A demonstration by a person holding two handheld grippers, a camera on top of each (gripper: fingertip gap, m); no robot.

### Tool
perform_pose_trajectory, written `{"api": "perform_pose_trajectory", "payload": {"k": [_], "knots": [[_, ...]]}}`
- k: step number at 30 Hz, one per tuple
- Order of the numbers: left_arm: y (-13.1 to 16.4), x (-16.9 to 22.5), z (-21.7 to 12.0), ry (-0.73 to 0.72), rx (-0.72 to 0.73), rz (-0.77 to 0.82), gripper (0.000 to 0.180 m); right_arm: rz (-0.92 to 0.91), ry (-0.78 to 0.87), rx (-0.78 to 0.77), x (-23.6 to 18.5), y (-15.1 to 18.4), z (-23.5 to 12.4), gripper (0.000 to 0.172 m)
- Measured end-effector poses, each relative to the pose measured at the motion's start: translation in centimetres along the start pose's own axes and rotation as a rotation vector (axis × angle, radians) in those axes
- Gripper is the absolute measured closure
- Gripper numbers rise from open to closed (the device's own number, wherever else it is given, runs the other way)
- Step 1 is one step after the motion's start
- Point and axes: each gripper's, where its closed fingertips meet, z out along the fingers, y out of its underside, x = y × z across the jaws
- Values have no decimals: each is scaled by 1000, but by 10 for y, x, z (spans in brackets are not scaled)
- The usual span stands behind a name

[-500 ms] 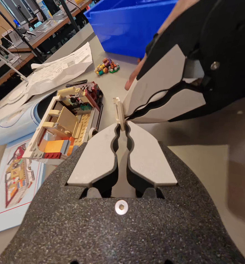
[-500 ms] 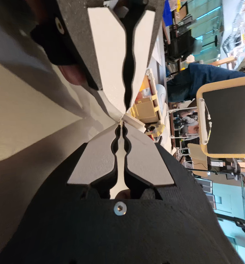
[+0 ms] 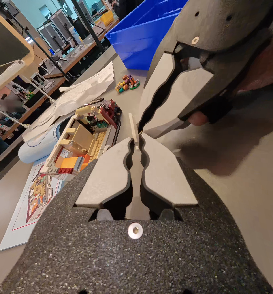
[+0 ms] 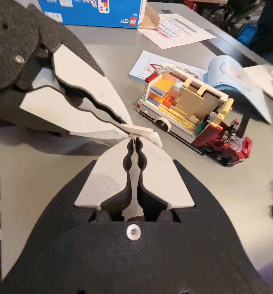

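— What sits nearest, and how do the jaws stand?

— The left gripper (image 3: 136,140) is narrow, its pads pressed on the lower end of a thin cream plate (image 3: 133,127) that stands up edge-on above the grey table (image 3: 228,206). The right gripper (image 4: 133,140) meets it tip to tip, jaws almost closed on a thin sliver at that plate's (image 4: 139,129) corner; what that sliver is, I cannot tell.

— Room to move?

— Bare table lies to the right of the left gripper's fingers. To their left the brick camper van (image 3: 84,140) stands near, roof off, resting partly on a printed instruction booklet (image 3: 29,206).

— Count them for me.

— Two grippers, one held plate, one van, one booklet. Farther off: one pale blue curved cover (image 3: 37,148), one crumpled paper sheet (image 3: 88,89), one small cluster of coloured bricks (image 3: 127,83), then one blue bin (image 3: 140,39) at the far edge. In the right wrist view, one blue toy box (image 4: 91,12) lies beyond the van (image 4: 188,108).

— Any change from a moment ago?

— Both grippers still pinch the plate, though the right one has swung round, so its view shows the tabletop from above.
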Motion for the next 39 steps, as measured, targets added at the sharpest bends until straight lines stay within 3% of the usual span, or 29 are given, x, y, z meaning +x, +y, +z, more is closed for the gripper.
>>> {"api": "perform_pose_trajectory", "payload": {"k": [7,9,19,39], "knots": [[-3,0,-2,6,25,4,174,276,-139,21,-2,-2,-3,167],[-4,0,-2,26,31,-23,174,276,-141,32,-3,-4,-3,167],[6,5,3,124,-62,-155,174,-224,111,-50,0,7,1,170],[8,6,4,131,-85,-182,174,-425,180,-78,1,4,-2,169]]}}
